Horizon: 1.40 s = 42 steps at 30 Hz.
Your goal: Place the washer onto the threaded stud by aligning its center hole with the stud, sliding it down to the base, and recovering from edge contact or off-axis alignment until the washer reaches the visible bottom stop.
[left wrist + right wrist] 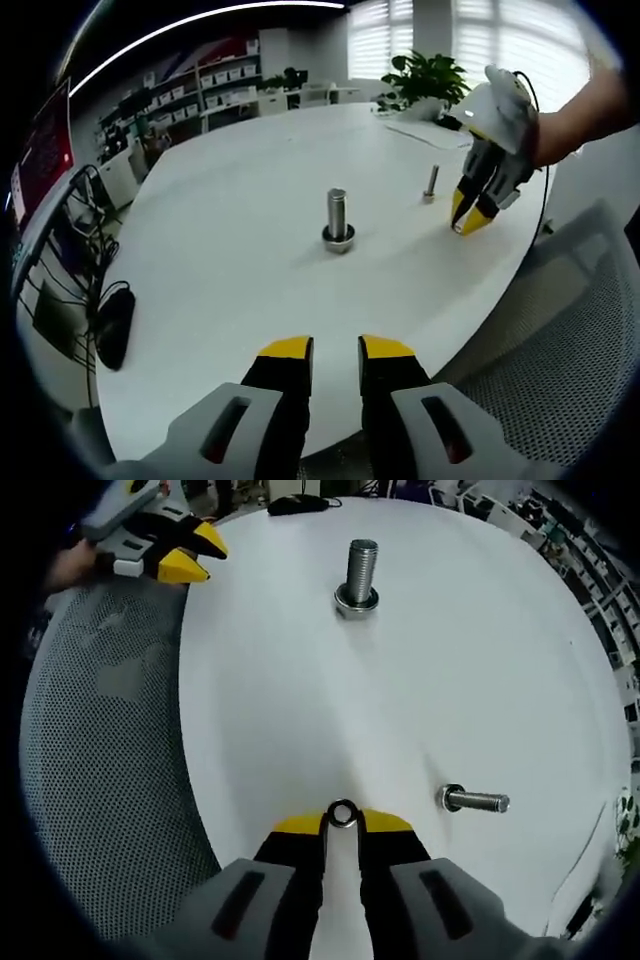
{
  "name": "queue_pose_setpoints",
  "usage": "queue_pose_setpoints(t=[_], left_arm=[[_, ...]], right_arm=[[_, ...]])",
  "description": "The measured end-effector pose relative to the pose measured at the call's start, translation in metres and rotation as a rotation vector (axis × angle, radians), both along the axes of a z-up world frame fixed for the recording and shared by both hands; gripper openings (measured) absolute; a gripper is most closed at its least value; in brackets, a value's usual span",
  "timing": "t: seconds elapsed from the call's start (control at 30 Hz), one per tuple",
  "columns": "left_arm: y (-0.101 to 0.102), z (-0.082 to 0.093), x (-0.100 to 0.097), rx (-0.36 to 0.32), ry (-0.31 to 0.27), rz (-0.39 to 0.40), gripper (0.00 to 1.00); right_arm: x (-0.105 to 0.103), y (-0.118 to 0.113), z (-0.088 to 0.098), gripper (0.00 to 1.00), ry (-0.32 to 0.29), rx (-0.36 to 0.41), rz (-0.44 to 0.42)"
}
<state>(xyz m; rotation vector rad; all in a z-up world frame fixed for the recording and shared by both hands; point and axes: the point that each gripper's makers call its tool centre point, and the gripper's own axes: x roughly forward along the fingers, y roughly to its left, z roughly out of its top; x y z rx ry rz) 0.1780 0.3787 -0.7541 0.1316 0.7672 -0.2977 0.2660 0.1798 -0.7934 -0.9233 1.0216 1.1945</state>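
Small metal washer (343, 814) pinched between the yellow tips of the right hand-held gripper (343, 822), held on edge so the center hole faces the camera, low in the right gripper view and above the white desk (480, 660). Not yet on any stud. Jaws closed onto its rim, with only the ring's width between them.

Just beside it, to the right in that view, a thin threaded stud (475, 801) standing on a small round base, apart from the washer and leaning sideways in the fisheye picture. Farther up the desk, well apart, a thick bolt (358, 576) upright with its head down on the surface.

In the left gripper view, the same thick bolt (337, 220) near the middle of the desk (230, 300), the thin stud (431, 184) behind it to the right, and the right hand-held gripper (468, 222) near that stud, tips pointed down at the desk, gripped by a person's hand (505, 110). Washer too small to make out there.

Left hand-held gripper (336, 348) at the near edge of the desk, jaws parted by a narrow gap, nothing between them. Seen also at the top left of the right gripper view (205, 558), over a grey mesh chair (110, 760).

Beyond the desk, shelves (215, 85), a potted plant (430, 75) and windows with blinds (500, 40).
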Motion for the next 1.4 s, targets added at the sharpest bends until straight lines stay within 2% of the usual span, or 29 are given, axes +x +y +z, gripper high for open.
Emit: queue_pose_setpoints(t=[0.27, 0.67, 1.03, 1.4], left_arm=[[-0.001, 0.000, -0.001, -0.003, -0.001, -0.005, 0.16], [-0.002, 0.001, 0.000, -0.005, -0.002, -0.007, 0.16], [0.000, 0.002, 0.000, -0.006, -0.006, -0.002, 0.16], [-0.001, 0.000, -0.001, -0.008, 0.006, -0.002, 0.16]], right_arm=[[0.011, -0.009, 0.015, 0.14, -0.008, 0.038, -0.044], [0.039, -0.022, 0.039, 0.14, -0.033, 0.079, -0.118], [0.051, -0.028, 0.048, 0.14, -0.046, 0.096, -0.135], [0.070, -0.032, 0.064, 0.14, -0.046, 0.158, -0.217]])
